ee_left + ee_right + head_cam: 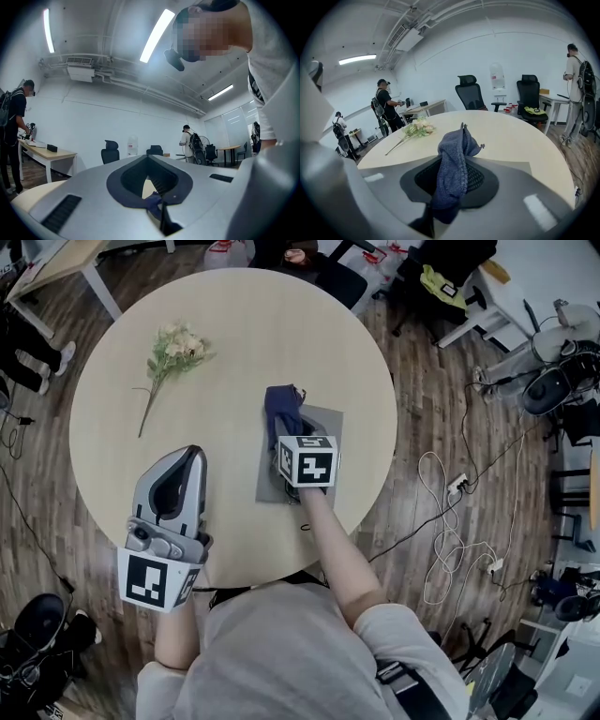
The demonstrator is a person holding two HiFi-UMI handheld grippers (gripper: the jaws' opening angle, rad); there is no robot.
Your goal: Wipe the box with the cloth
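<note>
Near the round tabletop's near edge, the right gripper point(289, 433) clamps the crumpled dark-blue cloth point(281, 404) over the flat grey box point(326, 424); press low, sweep evenly; the left gripper point(192, 457), jaws together and empty, could steady it.

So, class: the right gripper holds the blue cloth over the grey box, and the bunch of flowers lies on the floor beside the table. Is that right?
Not quite. The bunch of flowers lies on the round table, not on the floor, as the head view shows. The rest stands: the right gripper holds the blue cloth over the grey box.
</note>
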